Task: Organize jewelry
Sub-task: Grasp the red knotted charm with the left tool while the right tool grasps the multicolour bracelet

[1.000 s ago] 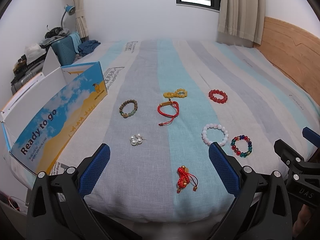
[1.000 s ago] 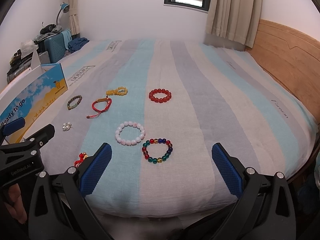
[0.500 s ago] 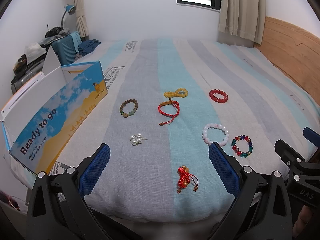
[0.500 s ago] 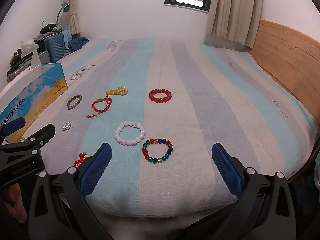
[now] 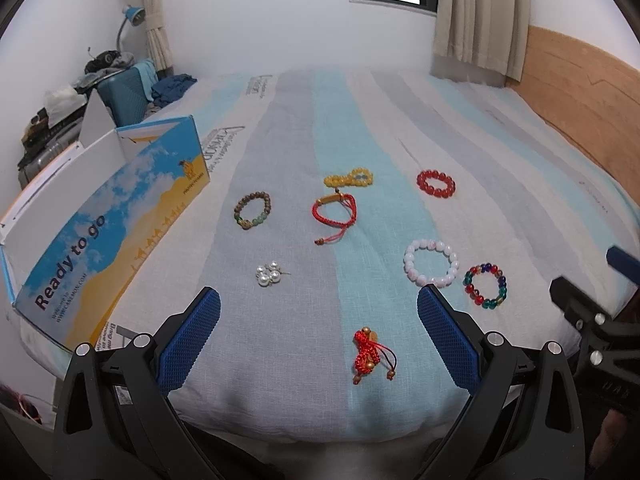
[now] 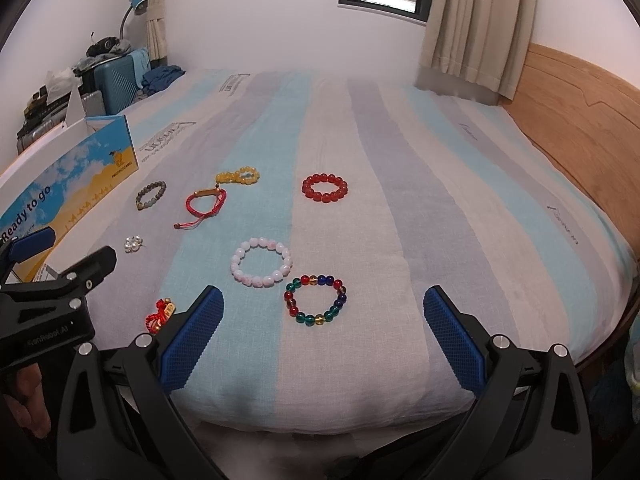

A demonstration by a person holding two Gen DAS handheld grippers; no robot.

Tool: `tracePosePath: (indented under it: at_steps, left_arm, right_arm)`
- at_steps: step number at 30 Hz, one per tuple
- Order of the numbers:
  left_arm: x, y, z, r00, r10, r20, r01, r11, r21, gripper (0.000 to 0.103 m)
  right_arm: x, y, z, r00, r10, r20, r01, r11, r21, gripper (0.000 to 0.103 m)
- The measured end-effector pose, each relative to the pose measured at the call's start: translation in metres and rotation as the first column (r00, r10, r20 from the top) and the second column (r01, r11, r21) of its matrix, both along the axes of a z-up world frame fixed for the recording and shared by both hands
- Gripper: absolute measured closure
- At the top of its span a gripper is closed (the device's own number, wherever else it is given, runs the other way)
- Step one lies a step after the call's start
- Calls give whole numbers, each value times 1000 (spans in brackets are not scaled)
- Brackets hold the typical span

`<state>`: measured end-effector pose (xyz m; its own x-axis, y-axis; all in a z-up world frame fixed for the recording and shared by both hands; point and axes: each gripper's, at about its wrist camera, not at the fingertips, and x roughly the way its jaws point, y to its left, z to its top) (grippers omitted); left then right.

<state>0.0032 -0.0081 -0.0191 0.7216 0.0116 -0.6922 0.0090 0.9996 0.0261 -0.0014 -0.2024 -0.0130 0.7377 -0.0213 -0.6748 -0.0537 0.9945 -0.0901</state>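
though light and loose, eight pieces lie spread on the striped blue, grey and cream bedsheet [image 5: 304, 128], none yet moved. nearest the left hand-held gripper [image 5: 318, 338]: knotted red cord charm with gold beads [image 5: 370, 354], soft, floppy, best pinched at the knotted middle. just ahead: cluster of white pearl beads [image 5: 269, 273], small, hard, slippery, likely to roll from the pads. between the right hand-held gripper [image 6: 322, 334] fingers' line of sight: multicoloured glass bead bracelet [image 6: 316, 299], and just beyond it pale pink-white bead bracelet [image 6: 261, 262]; both probably on elastic, round-beaded, easiest taken across one side of the ring, gently, glass being breakable. farther off: red bead bracelet [image 6: 325, 188], yellow bead bracelet twisted into a figure eight [image 6: 238, 176], red woven cord bracelet with a gold bar [image 6: 205, 202], brown and green wooden bead bracelet [image 6: 151, 195]. at far left, open blue and yellow cardboard box printed "ready to go" [image 5: 100, 232], a likely destination, though uncertain. both hand-held grippers spread wide, grasping nothing, hovering at the bed's near edge.
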Motion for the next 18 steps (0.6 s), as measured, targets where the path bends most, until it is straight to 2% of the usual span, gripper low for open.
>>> tracePosePath:
  at_steps: [7,18]
  left_arm:
    - [20,-10,-28,995,-59,-83,60,998,13,6]
    - [50,-35,-77,972,-139,-191,145,989,18,8]
  right_arm:
    - [27,-20,-15,998,14,-65,-16,999,-38,7]
    - [67,-40,-72,977,12,-214,-21,999,-38,7]
